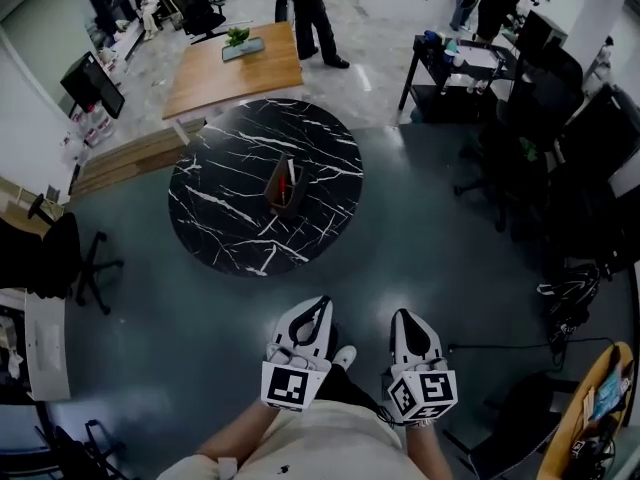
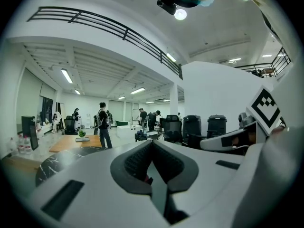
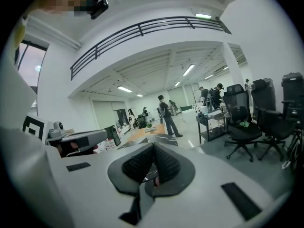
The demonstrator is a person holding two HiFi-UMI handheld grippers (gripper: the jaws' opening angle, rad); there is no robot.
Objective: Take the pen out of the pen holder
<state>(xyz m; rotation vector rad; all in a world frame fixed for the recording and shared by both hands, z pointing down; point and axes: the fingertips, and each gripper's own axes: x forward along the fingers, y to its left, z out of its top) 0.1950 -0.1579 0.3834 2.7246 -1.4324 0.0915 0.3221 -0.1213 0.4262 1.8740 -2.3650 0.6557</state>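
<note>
- Two white hand-held grippers, the left gripper [image 1: 321, 307] and the right gripper [image 1: 407, 317], hang close to the person's body, each with its jaws pressed together on nothing.
- Well ahead of both, a dark pen holder [image 1: 282, 190] stands on a round black marble table [image 1: 220, 200].
- One slim red pen [image 1: 291, 178] sits in the holder.

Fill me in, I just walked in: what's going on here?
A person holds a gripper in each hand, close to the body. The left gripper and right gripper are both shut and empty. The pen holder, with a red pen in it, stands on the round marble table ahead, well apart from both grippers. The pen is not yet taken out.
</note>
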